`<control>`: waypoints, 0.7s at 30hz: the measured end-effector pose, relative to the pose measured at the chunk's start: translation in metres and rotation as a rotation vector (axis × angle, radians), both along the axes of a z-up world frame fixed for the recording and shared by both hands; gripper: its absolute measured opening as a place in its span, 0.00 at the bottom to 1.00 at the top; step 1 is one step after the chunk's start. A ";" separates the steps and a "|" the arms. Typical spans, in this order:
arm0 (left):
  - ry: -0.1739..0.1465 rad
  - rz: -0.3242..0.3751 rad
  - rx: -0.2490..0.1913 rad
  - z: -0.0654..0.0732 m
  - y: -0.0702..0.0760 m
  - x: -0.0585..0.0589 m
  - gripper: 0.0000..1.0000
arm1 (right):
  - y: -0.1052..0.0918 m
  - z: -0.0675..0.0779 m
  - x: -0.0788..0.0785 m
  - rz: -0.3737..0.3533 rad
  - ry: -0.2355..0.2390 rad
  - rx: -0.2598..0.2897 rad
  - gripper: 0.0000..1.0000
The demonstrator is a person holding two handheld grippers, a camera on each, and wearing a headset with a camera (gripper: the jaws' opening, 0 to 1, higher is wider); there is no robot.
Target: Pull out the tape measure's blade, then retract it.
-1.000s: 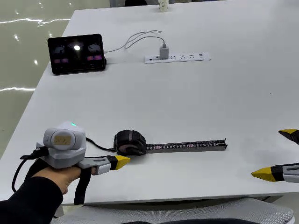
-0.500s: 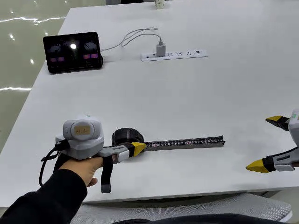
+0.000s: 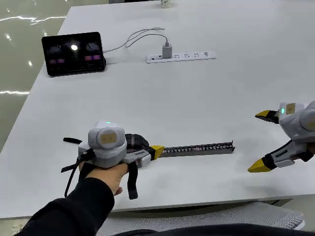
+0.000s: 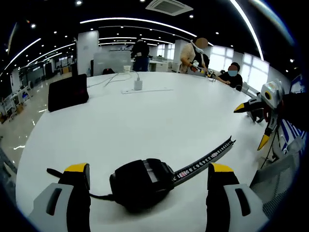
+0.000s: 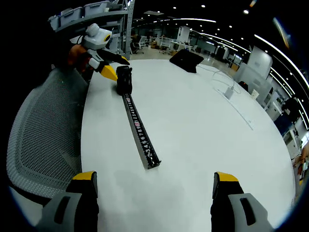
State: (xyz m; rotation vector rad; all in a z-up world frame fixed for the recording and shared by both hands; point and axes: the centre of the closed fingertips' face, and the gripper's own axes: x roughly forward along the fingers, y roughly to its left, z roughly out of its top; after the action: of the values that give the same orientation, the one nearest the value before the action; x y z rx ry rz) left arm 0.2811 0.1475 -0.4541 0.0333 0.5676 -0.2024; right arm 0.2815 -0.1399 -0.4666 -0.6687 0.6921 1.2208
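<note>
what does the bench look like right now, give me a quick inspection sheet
Surface: white table, smooth, no marks seen.
Job's things: black tape measure case near the front edge; blade pulled out, lying flat toward the right.
Clutter: dark tablet and white power strip at the far side; a small object at the far edge, too small to tell.
Grippers: left gripper open, jaws either side of the case; right gripper open, apart from the blade's tip.
Cables: white cable from a charger on the strip toward the tablet.
Surroundings: grey chair back, glossy floor, people in an open office.
</note>
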 end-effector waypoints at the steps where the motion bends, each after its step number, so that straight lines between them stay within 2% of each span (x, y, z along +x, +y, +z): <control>1: -0.011 0.000 -0.010 0.000 -0.002 0.001 0.99 | 0.001 0.000 0.002 0.000 0.004 -0.001 0.99; 3: -0.027 0.011 -0.027 0.002 -0.004 0.002 0.99 | 0.004 -0.001 0.006 0.019 0.004 -0.012 0.99; 7: -0.050 0.003 -0.007 -0.002 -0.009 0.005 0.99 | 0.010 -0.005 0.011 0.059 0.009 -0.046 0.99; 13: -0.044 0.024 -0.034 -0.011 -0.013 0.007 0.99 | 0.019 -0.015 0.015 0.105 0.026 -0.086 0.99; 14: -0.047 0.037 -0.030 -0.013 -0.012 0.007 0.99 | 0.020 -0.018 0.015 0.115 0.031 -0.096 0.99; 16: -0.071 0.060 0.015 -0.014 -0.004 0.010 0.99 | 0.022 -0.022 0.014 0.141 0.032 -0.116 0.93; 19: -0.089 0.083 -0.017 -0.014 0.000 0.014 0.99 | 0.026 -0.027 0.014 0.151 0.049 -0.125 0.92; 21: -0.103 0.090 -0.004 -0.014 0.002 0.015 0.99 | 0.027 -0.029 0.013 0.162 0.049 -0.131 0.89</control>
State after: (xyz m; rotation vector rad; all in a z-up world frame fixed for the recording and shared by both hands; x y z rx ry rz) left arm 0.2958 0.1492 -0.4680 0.0139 0.4645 -0.1133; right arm 0.2947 -0.1125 -0.4960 -0.8188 0.7751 1.3528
